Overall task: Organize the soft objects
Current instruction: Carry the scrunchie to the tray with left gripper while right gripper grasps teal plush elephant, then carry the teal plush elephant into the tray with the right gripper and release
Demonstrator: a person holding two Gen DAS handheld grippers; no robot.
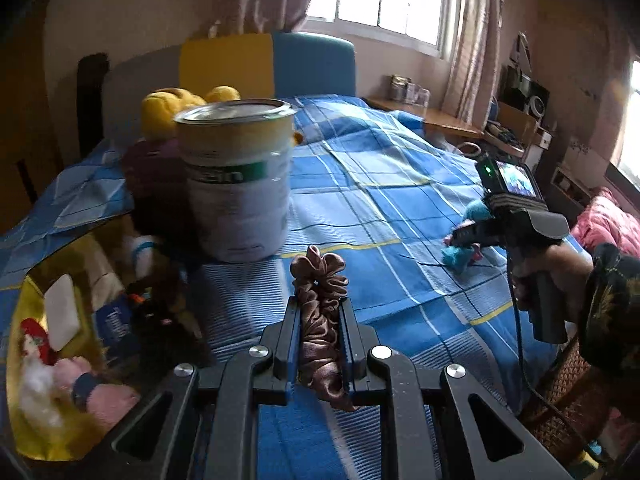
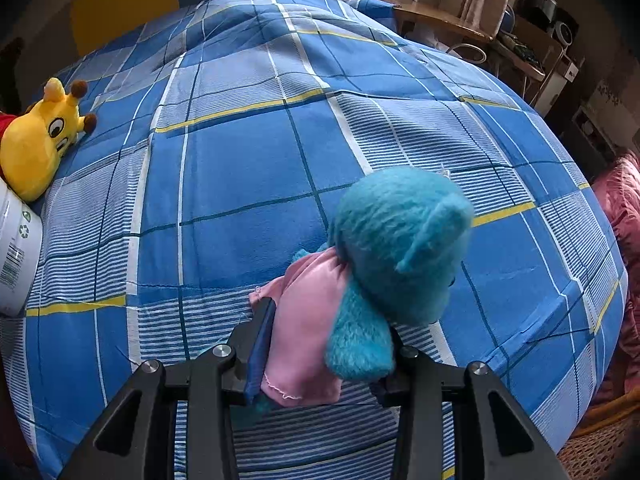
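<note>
My left gripper (image 1: 320, 312) is shut on a brown satin scrunchie (image 1: 320, 300) and holds it above the blue checked bedspread (image 1: 380, 200). My right gripper (image 2: 326, 320) is shut on a turquoise plush toy in a pink dress (image 2: 380, 248), low over the bedspread (image 2: 240, 160); the same gripper and toy (image 1: 460, 254) show at the right of the left wrist view. A yellow plush giraffe (image 2: 36, 140) lies at the bed's left, behind a tall tin can (image 1: 236, 176).
A yellow bag (image 1: 60, 360) holding several soft items sits at the lower left. A dark plush figure (image 1: 156, 184) leans beside the can. A wooden desk (image 1: 432, 116) and shelves stand beyond the bed. A pink quilt (image 2: 620, 220) lies at the right.
</note>
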